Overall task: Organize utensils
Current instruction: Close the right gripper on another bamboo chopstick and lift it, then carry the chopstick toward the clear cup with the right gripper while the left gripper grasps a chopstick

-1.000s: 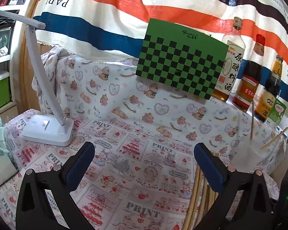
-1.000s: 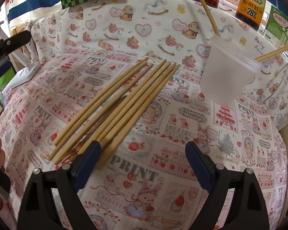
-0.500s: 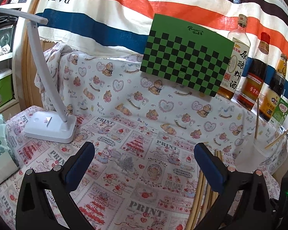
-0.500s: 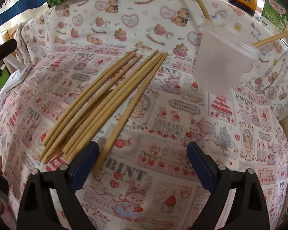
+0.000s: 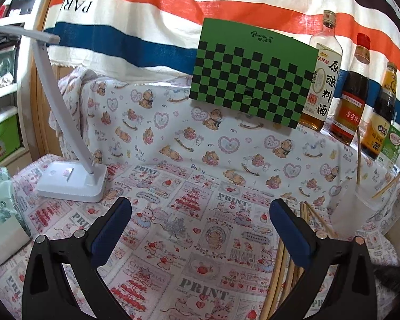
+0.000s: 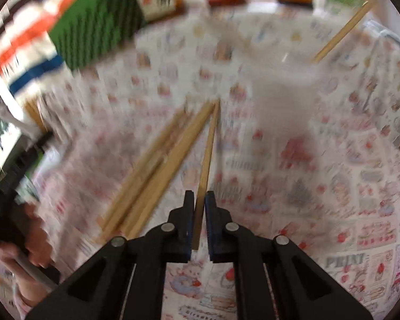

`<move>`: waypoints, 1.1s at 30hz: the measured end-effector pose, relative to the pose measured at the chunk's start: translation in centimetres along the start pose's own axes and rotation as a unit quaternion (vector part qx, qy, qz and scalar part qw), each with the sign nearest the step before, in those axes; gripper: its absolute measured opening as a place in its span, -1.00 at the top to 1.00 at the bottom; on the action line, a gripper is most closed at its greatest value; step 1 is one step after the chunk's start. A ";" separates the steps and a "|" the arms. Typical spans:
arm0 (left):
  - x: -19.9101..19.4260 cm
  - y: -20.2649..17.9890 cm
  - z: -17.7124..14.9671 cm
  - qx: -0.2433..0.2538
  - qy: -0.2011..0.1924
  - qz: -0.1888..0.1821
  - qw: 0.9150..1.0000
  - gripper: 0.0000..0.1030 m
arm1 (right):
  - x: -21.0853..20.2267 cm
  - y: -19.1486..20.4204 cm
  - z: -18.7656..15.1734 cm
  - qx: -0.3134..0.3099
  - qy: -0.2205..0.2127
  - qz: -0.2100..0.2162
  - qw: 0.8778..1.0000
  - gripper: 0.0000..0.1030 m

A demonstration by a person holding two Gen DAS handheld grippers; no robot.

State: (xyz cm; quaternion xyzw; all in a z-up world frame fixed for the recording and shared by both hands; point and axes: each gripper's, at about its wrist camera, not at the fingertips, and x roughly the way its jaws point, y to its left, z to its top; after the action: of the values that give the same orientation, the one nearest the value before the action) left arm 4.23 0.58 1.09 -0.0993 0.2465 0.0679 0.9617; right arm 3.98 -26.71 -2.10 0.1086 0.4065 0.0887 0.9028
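Table covered with printed cloth (image 5: 200,240), bear-and-heart pattern. White desk lamp (image 5: 72,181) at left rear, arm leaning. Pale green tissue pack (image 5: 2,213) at left edge. Green-black checkerboard (image 5: 253,80) propped against striped fabric (image 5: 146,13). To its right, three sauce bottles in a row: clear (image 5: 322,80), dark red-capped (image 5: 354,96), orange-capped (image 5: 381,114). Small green carton (image 5: 392,146) beside last bottle.

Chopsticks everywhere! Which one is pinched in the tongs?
The single chopstick pointing straight out from the right tongs, which are shut on it. The other chopsticks lie bundled on the cloth to its left.
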 end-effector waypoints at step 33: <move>4.1 -7.1 -5.1 0.150 0.232 -0.126 0.953 0.31 | -7.8 -0.6 0.9 0.019 -0.214 0.011 0.976 0.88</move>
State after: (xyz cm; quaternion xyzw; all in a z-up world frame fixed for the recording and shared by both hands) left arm 6.77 -7.16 -4.14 0.0028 0.4555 -0.1164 0.8826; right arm -0.41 -29.30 3.93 0.1467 0.2039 0.0651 0.9657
